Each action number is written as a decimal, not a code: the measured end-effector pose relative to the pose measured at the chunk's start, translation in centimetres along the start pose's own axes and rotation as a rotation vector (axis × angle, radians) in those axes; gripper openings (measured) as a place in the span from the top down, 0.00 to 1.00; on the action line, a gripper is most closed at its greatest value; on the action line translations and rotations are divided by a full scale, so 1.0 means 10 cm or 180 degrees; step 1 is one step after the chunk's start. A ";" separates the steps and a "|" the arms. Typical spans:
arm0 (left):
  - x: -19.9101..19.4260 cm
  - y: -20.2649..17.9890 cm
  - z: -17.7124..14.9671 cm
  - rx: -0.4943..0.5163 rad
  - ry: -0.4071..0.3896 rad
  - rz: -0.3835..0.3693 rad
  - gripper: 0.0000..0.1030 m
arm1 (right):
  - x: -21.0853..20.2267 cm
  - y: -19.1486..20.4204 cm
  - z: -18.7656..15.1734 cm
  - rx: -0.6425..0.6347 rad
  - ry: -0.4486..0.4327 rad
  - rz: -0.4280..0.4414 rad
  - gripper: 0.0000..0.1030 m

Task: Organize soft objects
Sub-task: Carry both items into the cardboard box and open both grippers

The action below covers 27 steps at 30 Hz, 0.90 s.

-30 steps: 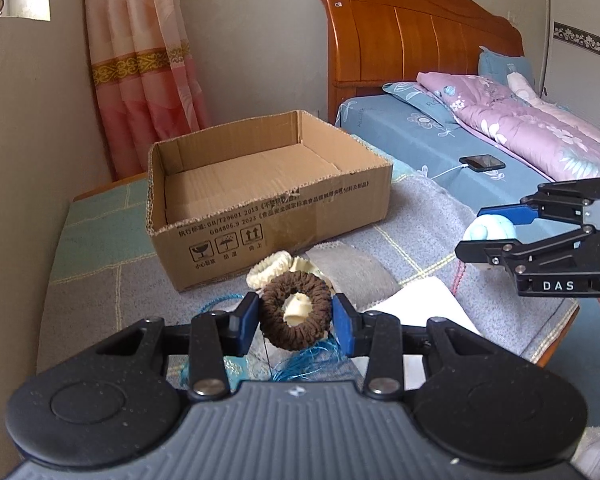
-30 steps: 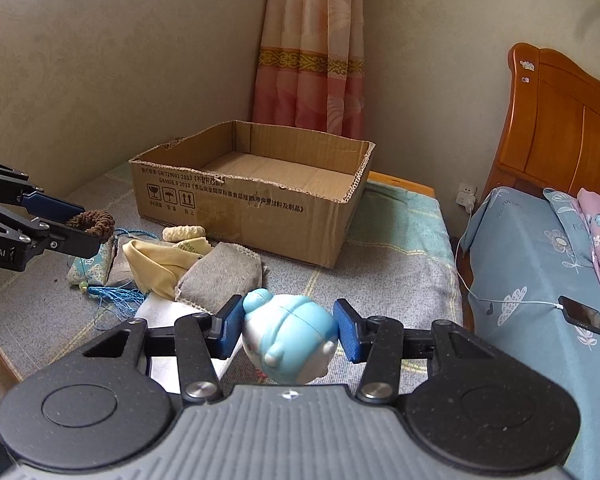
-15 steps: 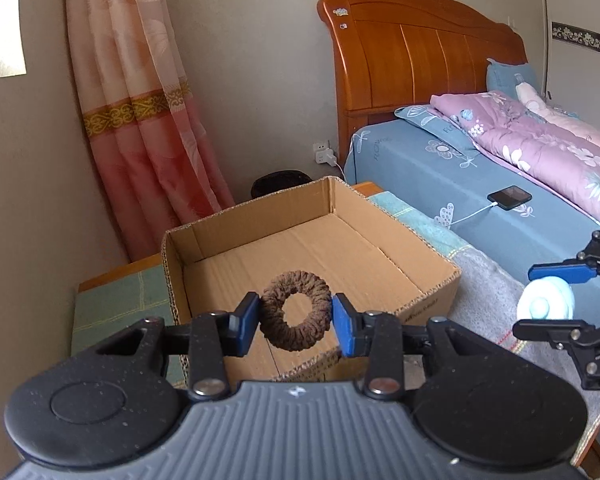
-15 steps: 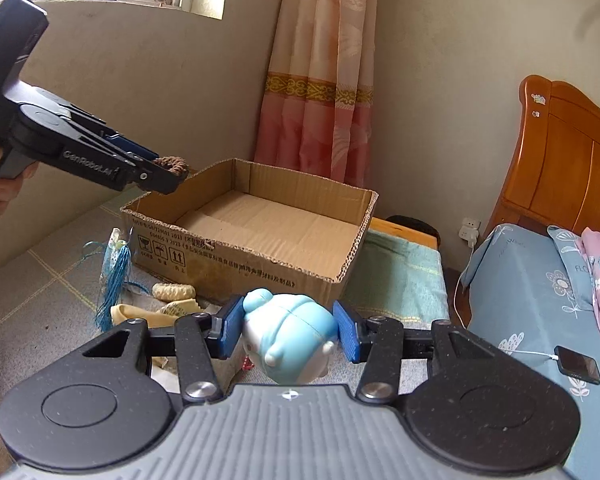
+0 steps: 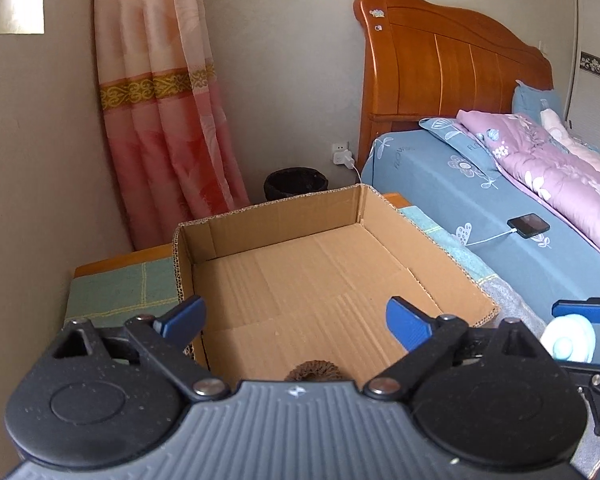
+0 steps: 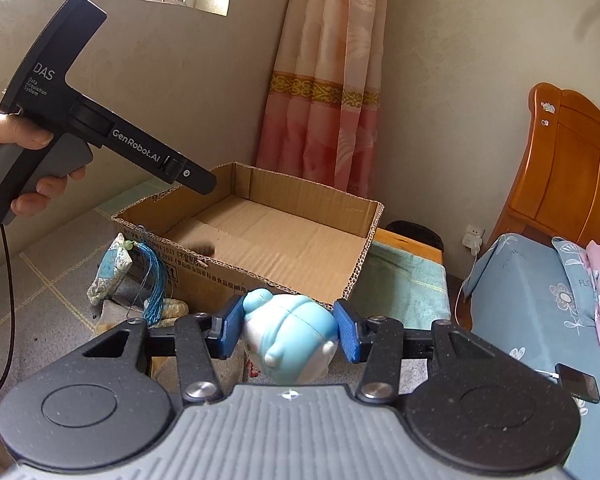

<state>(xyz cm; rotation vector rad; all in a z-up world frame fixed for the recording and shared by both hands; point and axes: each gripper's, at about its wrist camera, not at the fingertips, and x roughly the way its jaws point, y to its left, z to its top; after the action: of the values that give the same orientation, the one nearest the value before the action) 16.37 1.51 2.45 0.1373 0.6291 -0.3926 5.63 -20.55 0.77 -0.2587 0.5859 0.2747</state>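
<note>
An open cardboard box [image 5: 452, 272] stands on the cloth-covered table; it also shows in the right wrist view [image 6: 364, 236]. My left gripper [image 5: 296, 320] is open above the box. The brown scrunchie [image 5: 315, 371] lies or falls below it inside the box, and shows as a dark blur in the right wrist view [image 6: 204, 249]. My right gripper [image 6: 288, 330] is shut on a blue and white plush toy [image 6: 290, 336], to the right of the box; the toy also shows in the left wrist view [image 5: 568, 338].
A small patterned pouch [image 6: 110, 272] with a blue tassel [image 6: 154, 280] and other soft items lie in front of the box. A bed [image 5: 520, 216] with a phone [image 5: 528, 225] is to the right. A curtain [image 5: 160, 100] and a black bin [image 5: 296, 182] are behind.
My left gripper has opened over the box and let go of the brown scrunchie, which has dropped into the box. My right gripper has kept its hold on the plush toy.
</note>
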 end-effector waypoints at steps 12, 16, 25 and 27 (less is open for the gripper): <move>-0.47 -0.03 -0.62 -0.0247 -0.0047 -0.0036 0.06 | -0.03 0.08 0.13 -0.0049 -0.0051 0.0001 0.48; -0.62 -0.14 -0.85 -0.0208 -0.0051 0.0108 0.06 | 0.03 0.12 0.22 -0.0064 -0.0057 0.0017 0.48; -0.80 -0.18 -1.09 -0.0229 -0.0067 0.0326 0.05 | 0.36 0.03 0.65 0.0009 -0.0044 0.0061 0.48; -0.82 -0.16 -1.14 -0.0222 -0.0057 0.0347 0.05 | 0.50 -0.02 0.81 0.0032 -0.0024 0.0044 0.48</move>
<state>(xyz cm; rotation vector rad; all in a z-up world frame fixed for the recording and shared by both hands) 3.46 5.37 -1.87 0.1009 0.6140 -0.2661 13.80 -17.30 4.39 -0.2440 0.5818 0.2857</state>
